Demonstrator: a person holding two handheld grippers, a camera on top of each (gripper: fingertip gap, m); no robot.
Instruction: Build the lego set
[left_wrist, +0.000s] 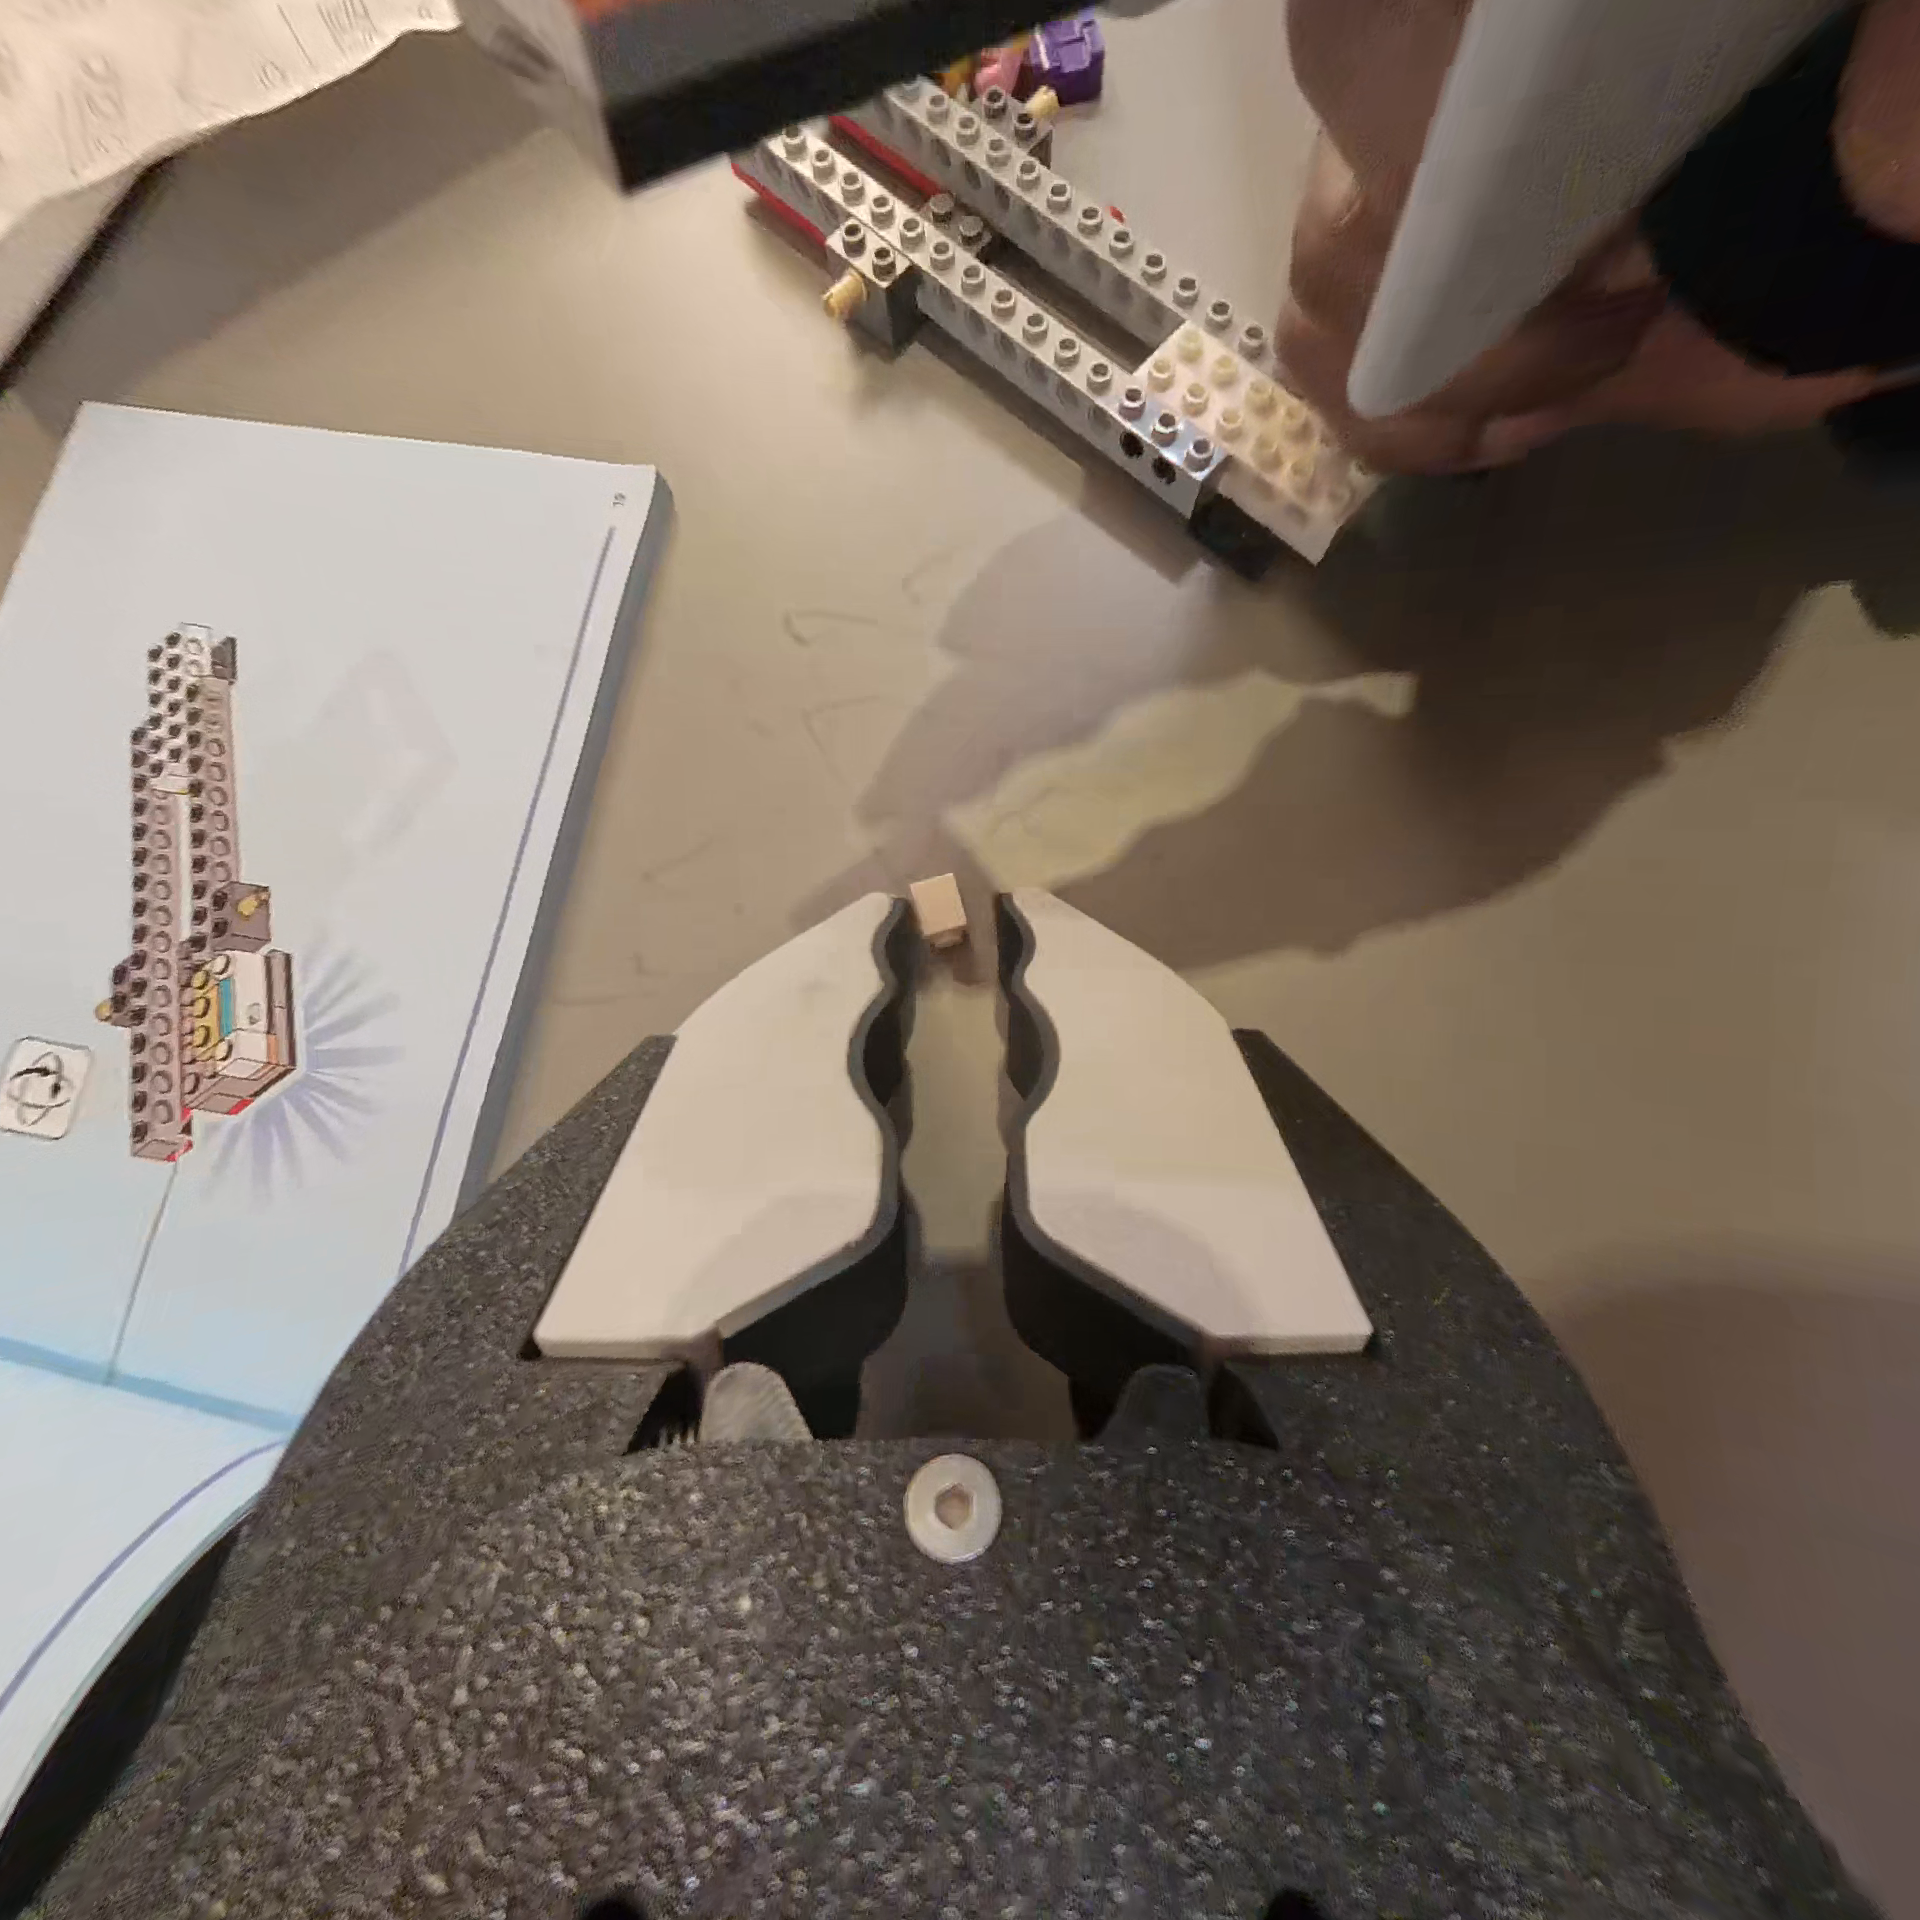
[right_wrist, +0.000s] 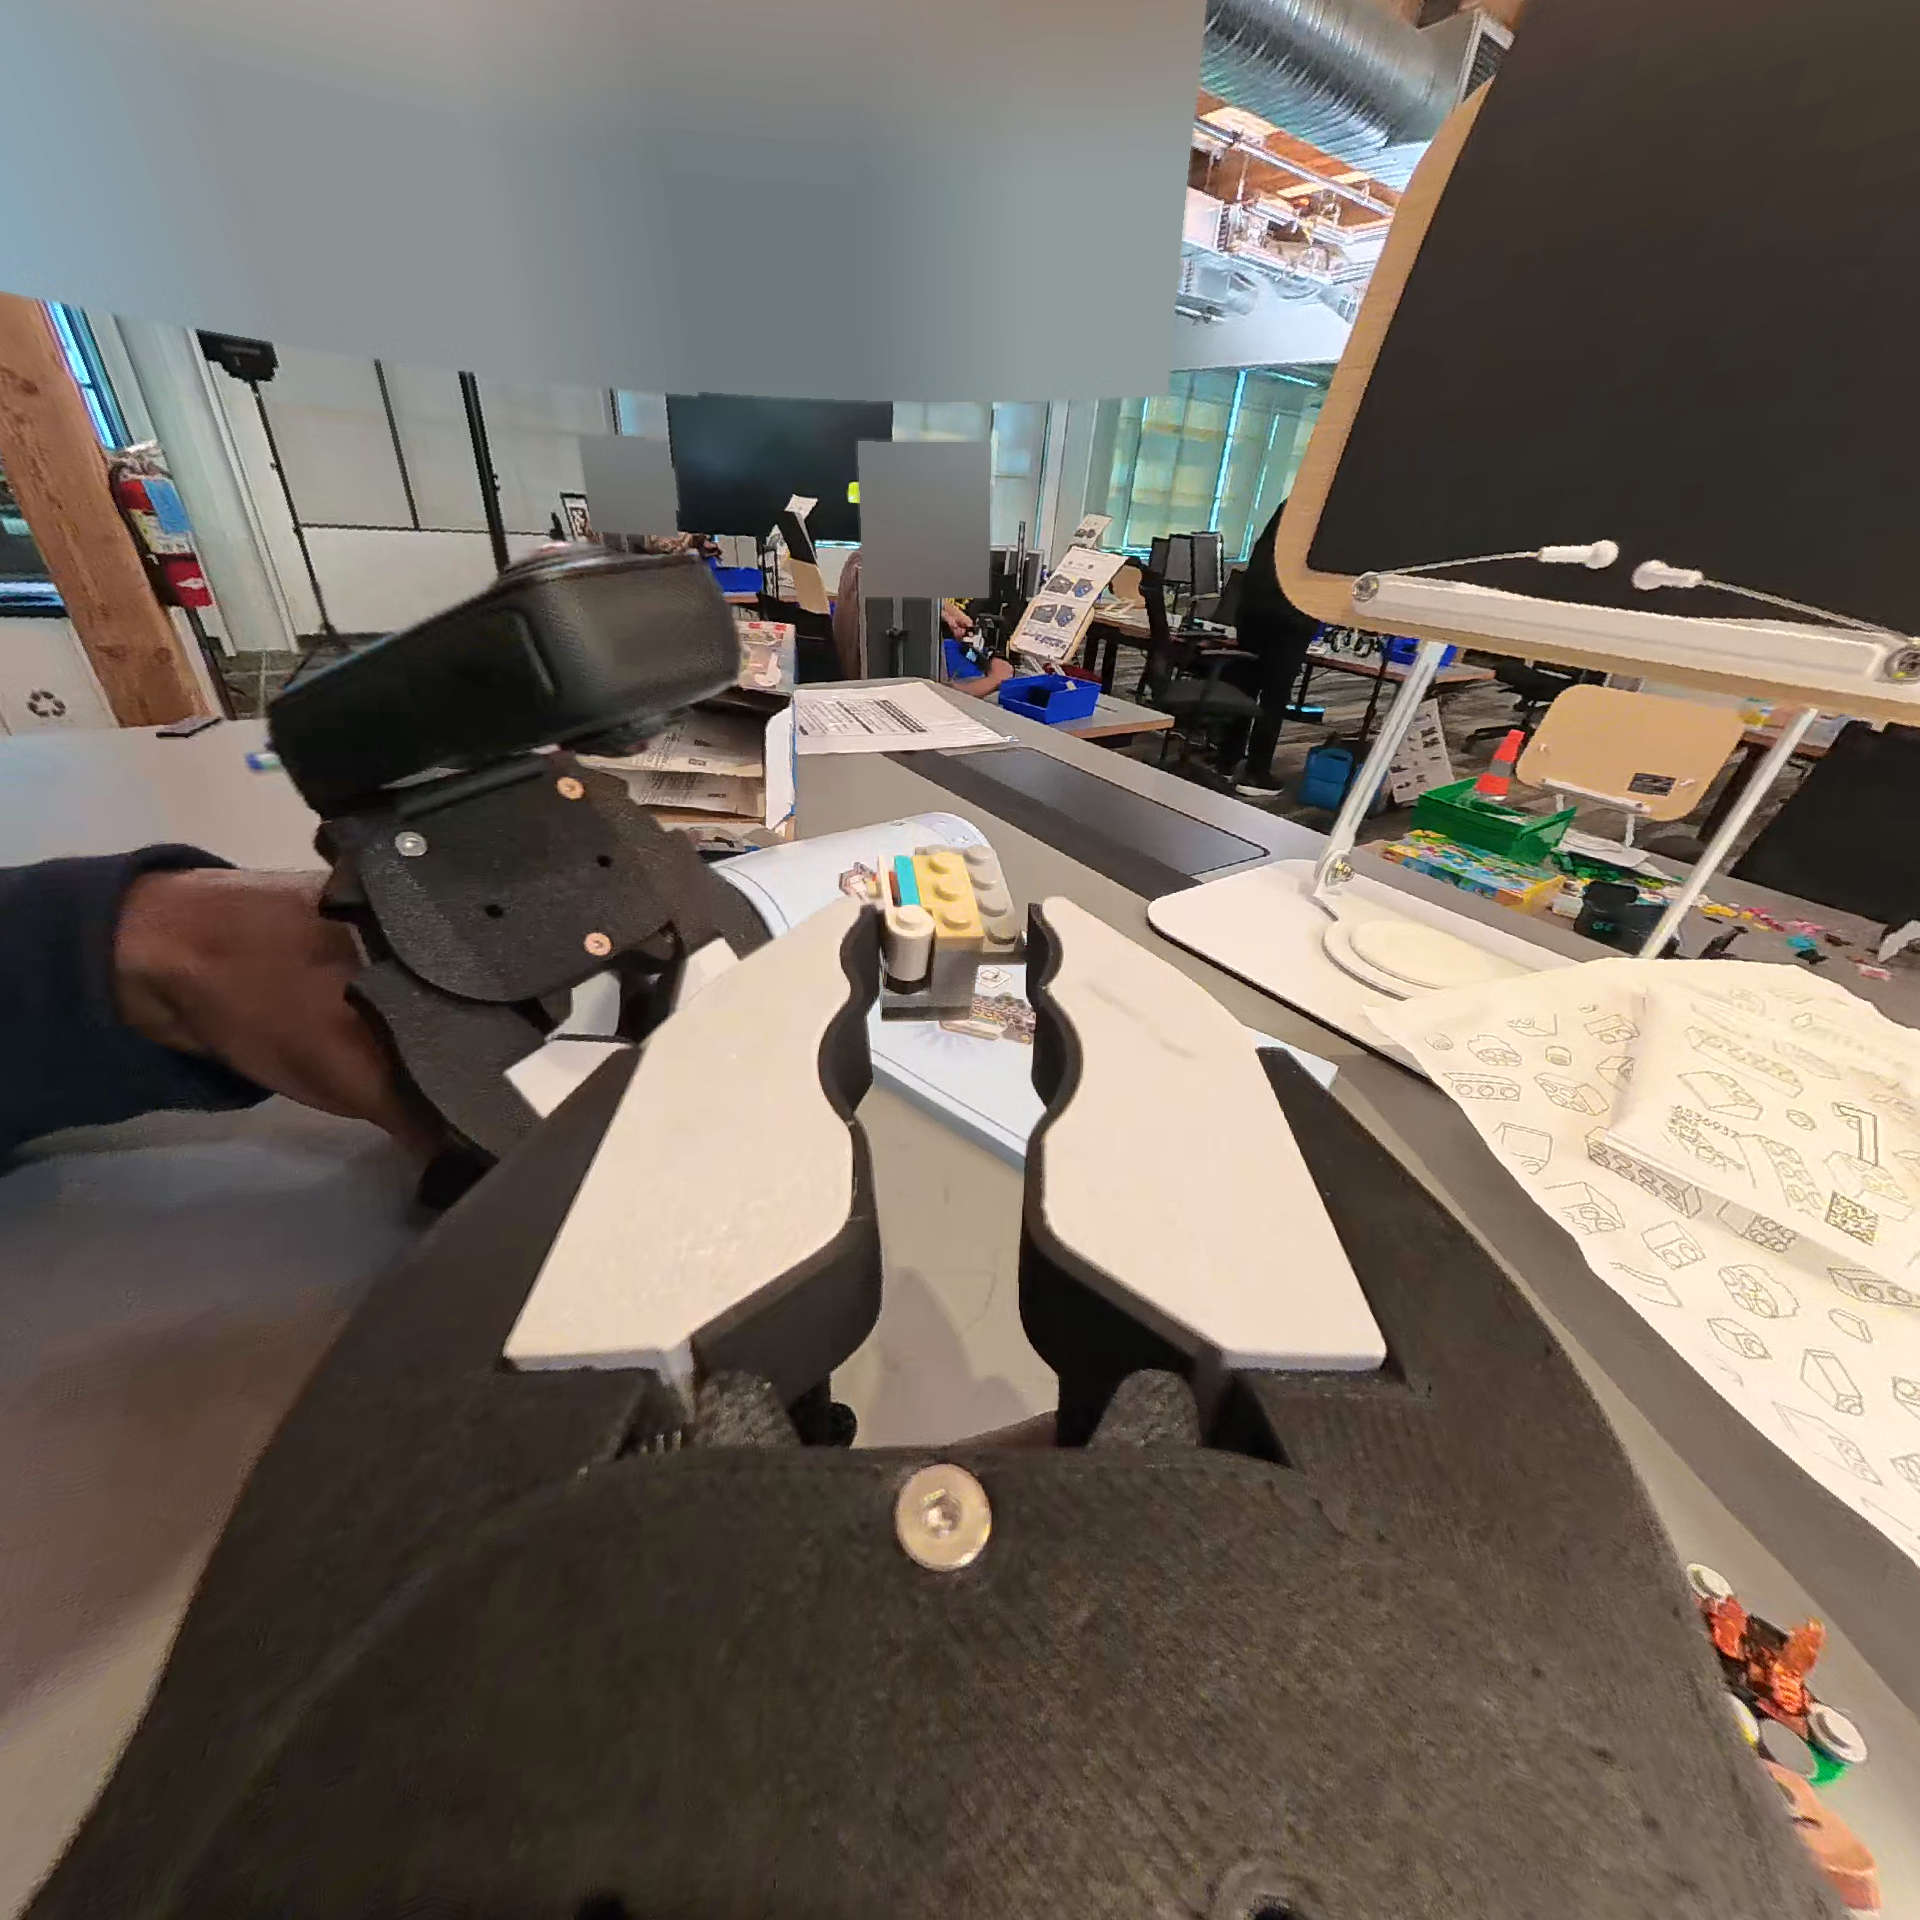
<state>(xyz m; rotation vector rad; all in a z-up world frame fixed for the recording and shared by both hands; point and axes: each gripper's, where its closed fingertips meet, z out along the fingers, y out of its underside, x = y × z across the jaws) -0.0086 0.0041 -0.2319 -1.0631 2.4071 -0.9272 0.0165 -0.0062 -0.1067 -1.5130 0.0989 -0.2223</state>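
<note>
In the left wrist view my left gripper (left_wrist: 953, 916) hangs low over the grey table (left_wrist: 727, 644). A small tan brick (left_wrist: 938, 914) lies between its fingertips. The brick sits against the left pad, with a gap to the right pad, so it is not gripped. In the right wrist view my right gripper (right_wrist: 951, 930) is shut on a small brick assembly (right_wrist: 951, 914) of yellow, grey, teal and white pieces. It holds the assembly in the air above an open instruction booklet (right_wrist: 935, 1060). The left gripper's body (right_wrist: 499, 904) and a hand show at the left of that view.
A long grey studded build (left_wrist: 1039, 291) lies on the table beyond the left gripper, with the right gripper's white finger (left_wrist: 1558, 208) and a hand beside it. The booklet (left_wrist: 312, 831) lies at the left. A printed paper sheet (right_wrist: 1662, 1143) and a white stand base (right_wrist: 1299, 925) are at the right. Some 12 cm of space lies between my two pairs of fingers.
</note>
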